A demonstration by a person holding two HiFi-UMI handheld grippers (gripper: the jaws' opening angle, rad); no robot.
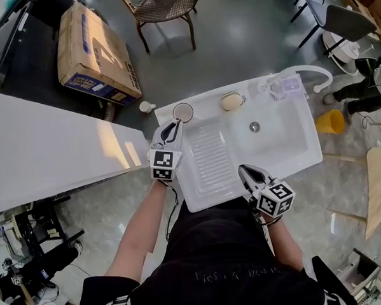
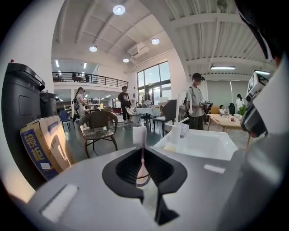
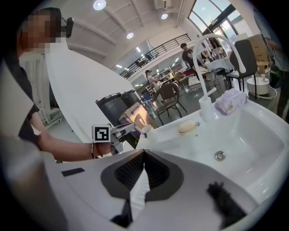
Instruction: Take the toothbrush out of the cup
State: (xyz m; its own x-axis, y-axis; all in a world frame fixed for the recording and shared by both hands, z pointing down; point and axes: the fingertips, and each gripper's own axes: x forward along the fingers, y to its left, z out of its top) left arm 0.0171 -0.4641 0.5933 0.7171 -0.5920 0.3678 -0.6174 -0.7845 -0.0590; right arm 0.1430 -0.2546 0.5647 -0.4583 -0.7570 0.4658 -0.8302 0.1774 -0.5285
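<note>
The cup stands on the back left corner of the white sink unit. My left gripper hovers just in front of it. In the left gripper view the jaws of the left gripper are shut on the thin pink handle of the toothbrush, which stands upright with its white bristle head above the tips. A curved rim, apparently the cup's, shows low between the jaws. My right gripper is shut and empty over the sink unit's front edge; the right gripper faces the left gripper and the cup.
A soap bar, a white tap and the drain belong to the basin. A small bottle sits left of the cup. A white counter, a cardboard box and a wicker chair stand around.
</note>
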